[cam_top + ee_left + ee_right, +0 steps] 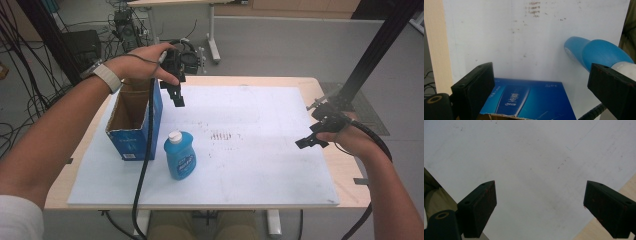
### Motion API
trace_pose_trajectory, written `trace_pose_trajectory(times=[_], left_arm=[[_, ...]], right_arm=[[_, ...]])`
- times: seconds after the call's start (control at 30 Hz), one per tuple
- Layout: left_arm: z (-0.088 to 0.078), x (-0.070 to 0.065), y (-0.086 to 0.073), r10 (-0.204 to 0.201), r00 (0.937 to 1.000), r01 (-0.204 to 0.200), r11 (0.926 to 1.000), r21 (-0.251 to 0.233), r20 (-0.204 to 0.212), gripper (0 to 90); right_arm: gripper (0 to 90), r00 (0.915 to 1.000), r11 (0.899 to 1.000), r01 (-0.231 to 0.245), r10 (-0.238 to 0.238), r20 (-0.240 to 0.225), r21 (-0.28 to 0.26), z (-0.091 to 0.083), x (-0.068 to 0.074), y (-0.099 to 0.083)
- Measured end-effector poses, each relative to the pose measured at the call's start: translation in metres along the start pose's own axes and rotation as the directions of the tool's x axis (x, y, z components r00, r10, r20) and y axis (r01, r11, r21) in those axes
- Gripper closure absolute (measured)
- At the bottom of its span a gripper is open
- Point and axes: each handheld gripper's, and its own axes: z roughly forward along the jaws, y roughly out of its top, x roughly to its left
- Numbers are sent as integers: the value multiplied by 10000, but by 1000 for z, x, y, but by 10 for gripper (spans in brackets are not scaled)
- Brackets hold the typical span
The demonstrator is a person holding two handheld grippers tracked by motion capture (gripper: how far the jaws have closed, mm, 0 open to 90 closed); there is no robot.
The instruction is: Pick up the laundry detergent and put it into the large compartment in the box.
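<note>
- Fingers on both grippers are spread wide with nothing between them. Left gripper (176,98) hangs in the air just past the far end of the box (134,122), jaws pointing down; right gripper (311,140) sits low at the right edge of the mat (260,165), well apart from everything.
- Bottle (179,155) stands upright on the mat, just beside the box's near right corner. Blue liquid, white cap (174,135) on top. In the left gripper view it pokes in from the right, past the right jaw.
- Box is open at the top, cardboard inside, and as far as I can see, empty.
- My guess: the bottle is what's getting picked up, probably headed for the box. Left gripper is the closer one.
- Handling-wise it looks full, so fairly heavy for its size. Plastic, smooth, rounded, so likely slippery, and the walls will probably give a bit under a hard squeeze. Not fragile though.
- I'd grab it at the waist or just under the shoulder, across the narrow sides. Cap's too small and the bottle would swing.
- Main risk: knocking it over on approach, since it's tall on a small base.
</note>
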Motion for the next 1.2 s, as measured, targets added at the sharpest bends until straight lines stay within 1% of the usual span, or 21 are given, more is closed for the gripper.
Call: trace_pose_trajectory(times=[0.1, 0.17, 0.23, 0.33, 0.53, 0.6, 0.7, 0.73, 0.77, 0.8, 0.83, 0.9, 0.93, 0.97, 1.0, 1.03, 1.1, 1.17, 1.2], left_arm=[[0, 0, -1, -40, 10000, 40, 10000, -66, 10, 77], [-1, -1, -2, -161, 9999, 161, 9998, -79, 4, 76], [-1, -1, -3, -222, 9998, 222, 9996, -192, 3, 76], [-2, -1, -4, -295, 9996, 295, 9993, -228, 19, 76], [-3, -3, -3, -349, 9994, 348, 9993, -152, -14, 77], [-3, -4, -4, -410, 9992, 409, 9990, -179, -25, 78], [-3, -3, -6, -633, 9980, 634, 9978, -198, 11, 79], [-3, -3, -6, -633, 9980, 634, 9978, -198, 11, 83], [-3, -1, -6, -776, 9968, 779, 9967, -212, 171, 95], [-4, 1, -6, -1053, 9939, 1059, 9942, -164, 329, 102], [-4, 1, -6, -1053, 9939, 1059, 9942, -164, 329, 103], [-4, 0, -5, -1334, 9905, 1337, 9910, -79, 321, 104], [-7, 1, -6, -1688, 9849, 1691, 9856, -62, 384, 123], [-7, 1, -7, -1861, 9817, 1866, 9824, -79, 401, 125], [-7, 1, -7, -1861, 9817, 1866, 9824, -79, 401, 129], [-8, 2, -7, -2002, 9787, 2008, 9796, -81, 460, 144], [-10, 2, -9, -2335, 9712, 2343, 9721, -110, 477, 146], [-11, 1, -11, -2622, 9634, 2636, 9644, -205, 563, 149], [-12, 1, -13, -2707, 9606, 2729, 9616, -288, 634, 161]], right_arm=[[113, 10000, 10000, -11, 11, 4, -33, 0, 1, 0], [111, 10000, 9999, -72, 72, 30, -70, 0, 1, 0], [108, 9999, 9999, -99, 100, 76, -112, 0, 2, -1], [108, 9999, 9999, -119, 119, 57, -115, 0, 2, -1], [108, 9999, 9999, -145, 146, 40, -78, 2, 2, -3], [108, 9999, 9999, -131, 132, 38, -107, 3, 1, -3], [108, 10000, 9999, -71, 71, 26, -75, 4, 1, -3], [108, 10000, 9999, -81, 82, 33, -80, 4, 1, -3], [108, 9999, 9999, -117, 117, 26, -104, 3, 2, -3], [108, 9999, 9999, -98, 98, 34, -131, 3, 2, -3], [108, 9999, 9999, -98, 98, 34, -131, 3, 2, -3], [108, 10000, 9999, -74, 74, 39, -122, 2, 2, -4], [108, 9999, 9999, -95, 95, 33, -102, 2, 2, -4], [108, 9999, 9999, -110, 110, 25, -114, 3, 2, -5], [108, 9999, 9999, -107, 107, 35, -113, 3, 2, -5], [109, 9999, 9999, -103, 103, 52, -113, 3, 2, -5], [112, 10000, 9999, -82, 82, 53, -98, 3, 2, -5], [112, 10000, 9999, -23, 23, 23, -113, 4, 2, -5], [113, 10000, 9999, -25, 25, 9, -117, 4, 2, -4]])
